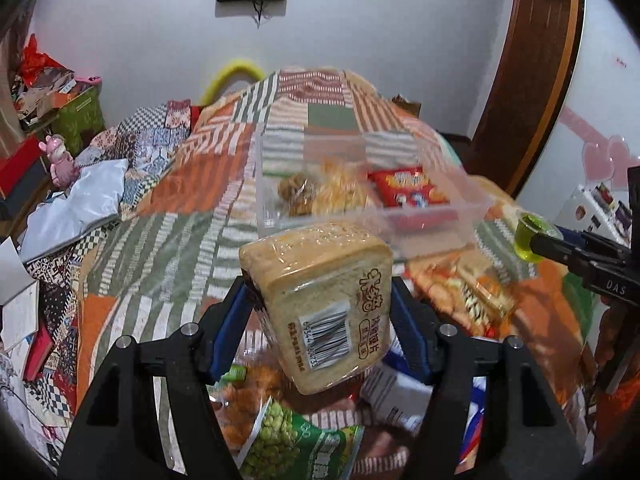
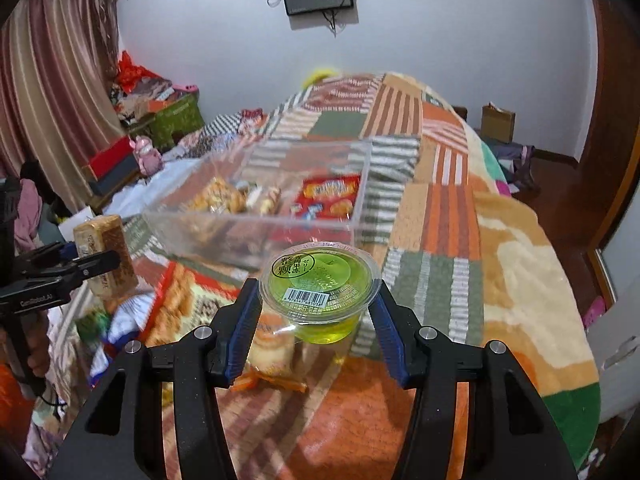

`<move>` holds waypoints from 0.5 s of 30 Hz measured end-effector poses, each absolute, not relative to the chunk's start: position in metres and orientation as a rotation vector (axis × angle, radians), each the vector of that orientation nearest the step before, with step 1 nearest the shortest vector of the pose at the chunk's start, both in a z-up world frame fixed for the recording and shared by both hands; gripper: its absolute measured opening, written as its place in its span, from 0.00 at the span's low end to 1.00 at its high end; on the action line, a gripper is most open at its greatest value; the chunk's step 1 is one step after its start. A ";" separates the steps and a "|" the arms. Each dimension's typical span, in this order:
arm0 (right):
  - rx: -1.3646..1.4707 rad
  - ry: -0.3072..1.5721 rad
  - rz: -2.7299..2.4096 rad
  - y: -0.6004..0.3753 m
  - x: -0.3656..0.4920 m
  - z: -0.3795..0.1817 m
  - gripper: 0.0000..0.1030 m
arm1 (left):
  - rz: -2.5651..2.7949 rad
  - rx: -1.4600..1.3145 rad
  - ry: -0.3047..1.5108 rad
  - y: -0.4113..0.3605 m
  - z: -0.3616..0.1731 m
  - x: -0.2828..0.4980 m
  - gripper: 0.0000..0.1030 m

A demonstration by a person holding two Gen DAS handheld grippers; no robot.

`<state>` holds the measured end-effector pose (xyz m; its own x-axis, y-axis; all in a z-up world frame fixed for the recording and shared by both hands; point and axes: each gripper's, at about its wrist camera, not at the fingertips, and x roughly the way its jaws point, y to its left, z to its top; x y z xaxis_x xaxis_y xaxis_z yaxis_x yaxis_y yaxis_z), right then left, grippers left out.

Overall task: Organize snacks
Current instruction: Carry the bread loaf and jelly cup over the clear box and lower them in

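Note:
My left gripper (image 1: pixel 320 300) is shut on a wrapped toast slice pack (image 1: pixel 324 300) and holds it above the bed, just short of the clear plastic box (image 1: pixel 440 216). My right gripper (image 2: pixel 318 298) is shut on a green jelly cup (image 2: pixel 320 284), also held in front of the clear box (image 2: pixel 256 224). The box holds a red cracker pack (image 2: pixel 330 196) and several yellow-brown snack bags (image 2: pixel 218 198). The jelly cup also shows at the right of the left wrist view (image 1: pixel 528 236). The toast pack also shows at the left of the right wrist view (image 2: pixel 106 256).
Loose snacks lie on the patchwork blanket (image 2: pixel 440 208) below the grippers: a green pea bag (image 1: pixel 288 440), an orange snack bag (image 1: pixel 460 292) and a small wrapped cake (image 2: pixel 272 354). Boxes and a pink toy (image 2: pixel 148 156) crowd the left side. A wooden door frame (image 1: pixel 532 72) stands right.

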<state>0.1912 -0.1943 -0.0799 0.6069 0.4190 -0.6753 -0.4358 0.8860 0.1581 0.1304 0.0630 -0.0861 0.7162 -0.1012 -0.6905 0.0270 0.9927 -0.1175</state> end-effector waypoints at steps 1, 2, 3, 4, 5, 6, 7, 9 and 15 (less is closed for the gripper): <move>-0.022 0.764 0.498 -0.193 0.192 -0.077 0.50 | -0.071 -0.104 0.761 0.063 -0.083 0.131 0.65; -0.022 0.756 0.500 -0.192 0.192 -0.074 0.50 | -0.070 -0.106 0.750 0.063 -0.079 0.133 0.65; -0.022 0.747 0.502 -0.190 0.192 -0.072 0.50 | -0.069 -0.108 0.738 0.063 -0.075 0.134 0.65; -0.021 0.738 0.506 -0.188 0.194 -0.069 0.50 | -0.068 -0.111 0.729 0.062 -0.072 0.136 0.65; -0.019 0.732 0.509 -0.186 0.195 -0.067 0.50 | -0.067 -0.114 0.721 0.063 -0.069 0.138 0.65; -0.016 0.722 0.513 -0.184 0.198 -0.064 0.50 | -0.065 -0.118 0.713 0.063 -0.066 0.140 0.65; -0.014 0.715 0.515 -0.182 0.199 -0.061 0.50 | -0.064 -0.121 0.708 0.063 -0.064 0.143 0.65; -0.009 0.703 0.520 -0.180 0.203 -0.058 0.50 | -0.063 -0.127 0.699 0.062 -0.059 0.149 0.65; 0.005 0.674 0.537 -0.167 0.221 -0.047 0.50 | -0.046 -0.128 0.666 0.063 -0.048 0.171 0.65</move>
<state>0.2208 -0.1672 -0.0467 0.6513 0.4742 -0.5925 -0.4710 0.8647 0.1743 0.1712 0.0631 -0.0482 0.7857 -0.0837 -0.6129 0.0018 0.9911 -0.1330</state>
